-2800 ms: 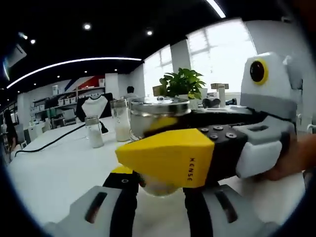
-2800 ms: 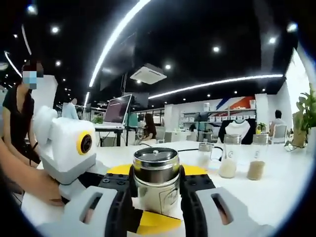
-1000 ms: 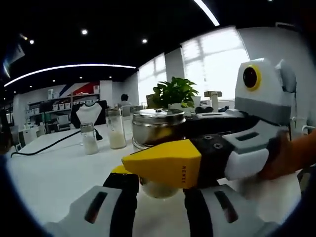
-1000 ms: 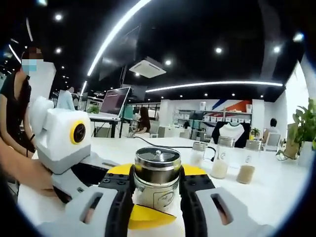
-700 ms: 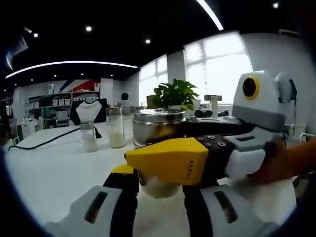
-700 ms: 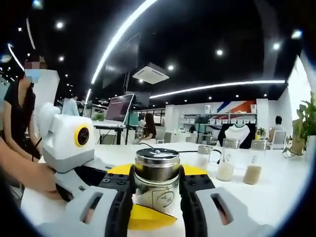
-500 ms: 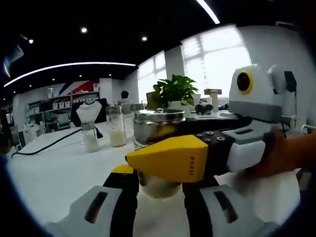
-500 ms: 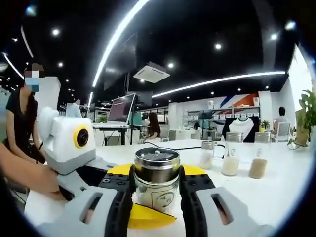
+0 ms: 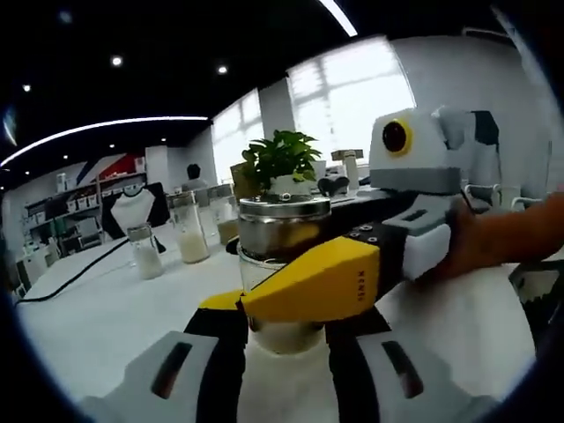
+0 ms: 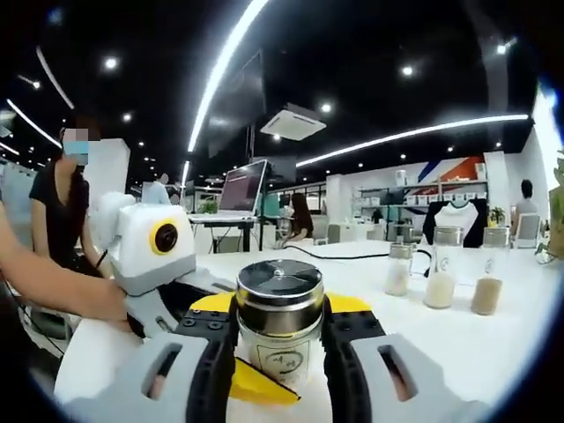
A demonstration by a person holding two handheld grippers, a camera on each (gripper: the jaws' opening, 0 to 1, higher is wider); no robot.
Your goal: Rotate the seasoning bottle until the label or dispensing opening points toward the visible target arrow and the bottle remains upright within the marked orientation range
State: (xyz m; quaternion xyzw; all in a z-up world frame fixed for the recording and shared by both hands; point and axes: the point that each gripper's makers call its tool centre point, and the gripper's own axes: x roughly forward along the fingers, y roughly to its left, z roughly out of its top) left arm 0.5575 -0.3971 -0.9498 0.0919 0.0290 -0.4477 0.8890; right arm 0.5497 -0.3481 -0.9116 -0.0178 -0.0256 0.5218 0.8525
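Observation:
The seasoning bottle [image 10: 279, 330] is a glass jar with a steel lid, standing upright on the white table [image 10: 493, 352]. Its label faces the right gripper view. My right gripper [image 10: 279, 354] is shut on the jar's sides. My left gripper [image 10: 256, 385] reaches in from the left, one yellow jaw in front of the jar and one behind. In the left gripper view the bottle [image 9: 280, 233] sits between my left gripper [image 9: 284, 342], which is shut on its lower body. The right gripper [image 9: 308, 286] crosses in front of it from the right.
Three glass jars [image 10: 439, 275] of powder stand at the back right of the table, two of them [image 9: 188, 236] in the left gripper view. A potted plant [image 9: 278, 163] and a black cable [image 9: 62, 280] are behind. A person [image 10: 66, 211] stands at the left. A hand [image 9: 502, 238] holds the right gripper.
Both views have swung a little, so the background slid sideways. The bottle stays upright between both pairs of jaws, and neither grip has changed.

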